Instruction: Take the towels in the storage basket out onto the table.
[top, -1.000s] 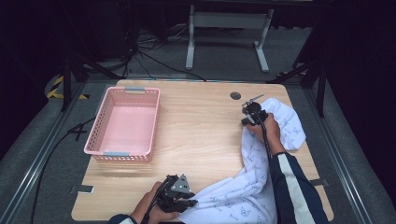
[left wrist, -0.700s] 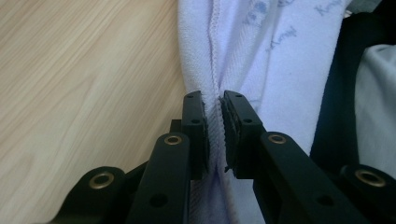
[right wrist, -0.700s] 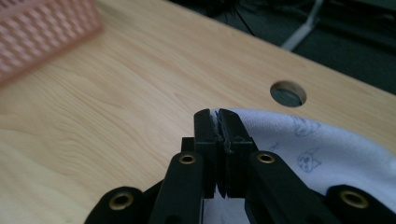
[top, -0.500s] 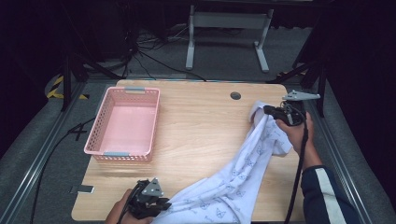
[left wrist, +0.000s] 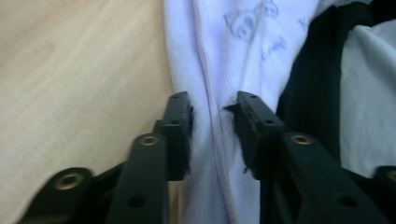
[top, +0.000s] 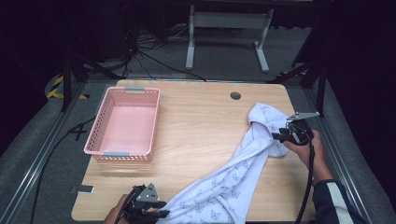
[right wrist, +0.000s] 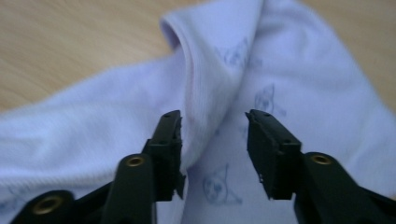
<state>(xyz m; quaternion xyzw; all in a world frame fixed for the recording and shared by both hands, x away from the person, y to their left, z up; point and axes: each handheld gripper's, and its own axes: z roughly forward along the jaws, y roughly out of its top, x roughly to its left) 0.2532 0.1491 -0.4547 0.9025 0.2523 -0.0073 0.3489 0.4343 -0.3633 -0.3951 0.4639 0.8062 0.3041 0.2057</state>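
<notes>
A white garment (top: 233,172) printed with small cat faces lies stretched diagonally across the wooden table (top: 201,121), from the front edge up to the right side. My left gripper (top: 161,209) is at the garment's lower end near the front edge. In the left gripper view its jaws stand apart, with a seam of the garment (left wrist: 210,70) running through the left gripper (left wrist: 212,105). My right gripper (top: 276,136) is at the garment's upper end. In the right gripper view a raised fold of the garment (right wrist: 205,79) sits between the parted jaws of the right gripper (right wrist: 213,121).
A pink plastic basket (top: 100,123) stands on the left half of the table with nothing in it. A round cable hole (top: 235,95) is near the far edge. Bare wood lies between the basket and the garment.
The hands drew apart and pulled the bunched garment into a long diagonal strip. The left gripper went left along the front edge. The right gripper went right, then came back toward the person.
</notes>
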